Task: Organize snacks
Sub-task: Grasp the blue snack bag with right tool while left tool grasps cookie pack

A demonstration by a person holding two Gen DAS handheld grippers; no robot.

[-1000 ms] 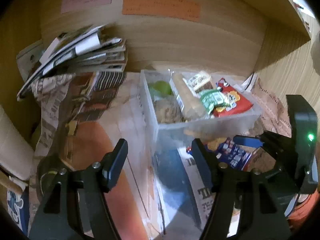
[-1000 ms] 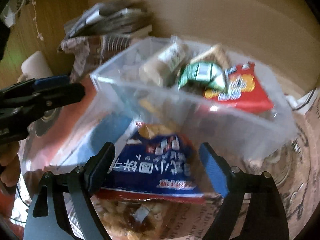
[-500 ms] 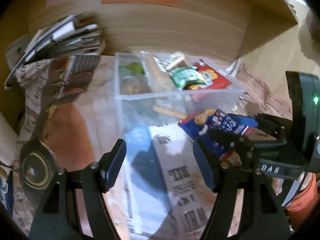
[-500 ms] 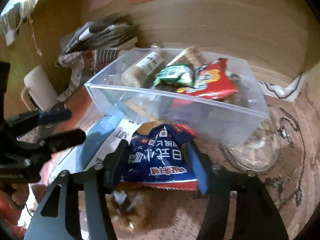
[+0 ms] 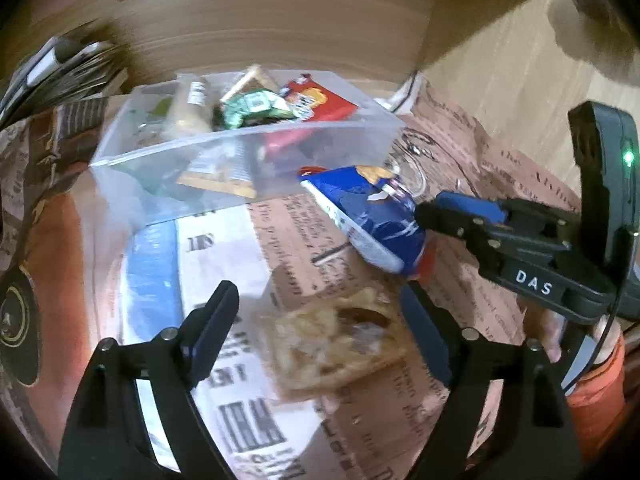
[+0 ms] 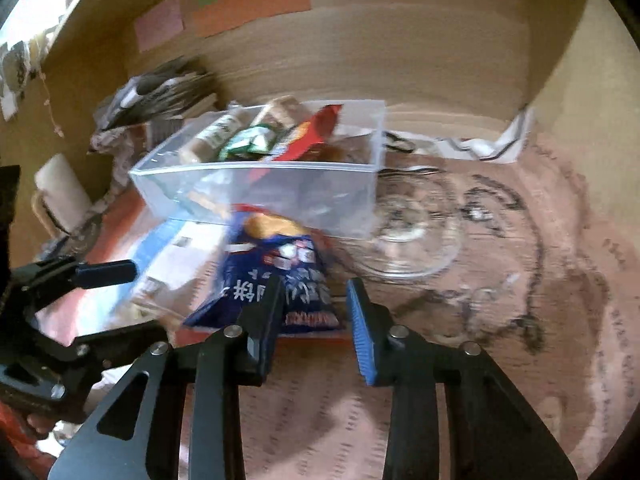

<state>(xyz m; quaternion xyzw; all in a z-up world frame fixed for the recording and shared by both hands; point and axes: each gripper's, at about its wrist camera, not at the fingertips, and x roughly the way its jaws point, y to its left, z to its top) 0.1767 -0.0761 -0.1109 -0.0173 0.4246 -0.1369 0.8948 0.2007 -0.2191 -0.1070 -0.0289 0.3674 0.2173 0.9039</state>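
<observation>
Snacks mostly sit in our clear bin point(image 6: 256, 184), but the blue packet point(image 6: 276, 280), pinched in our right gripper point(image 6: 312, 320), and a clear-wrapped pastry point(image 5: 336, 344) between our left gripper's point(image 5: 320, 320) spread jaws remain outside.

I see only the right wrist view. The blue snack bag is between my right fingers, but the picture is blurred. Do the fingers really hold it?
Observer: Yes. In the left wrist view the right gripper is closed on one end of the blue snack bag, which looks tilted and raised off the newspaper.
Operator: What is in front of the left gripper?
Observer: A clear packet of brown pastry lies on the newspaper between the open fingers of the left gripper, not gripped.
Operator: Does my gripper show any light?
Observer: Yes, a green light shines on its body.
</observation>
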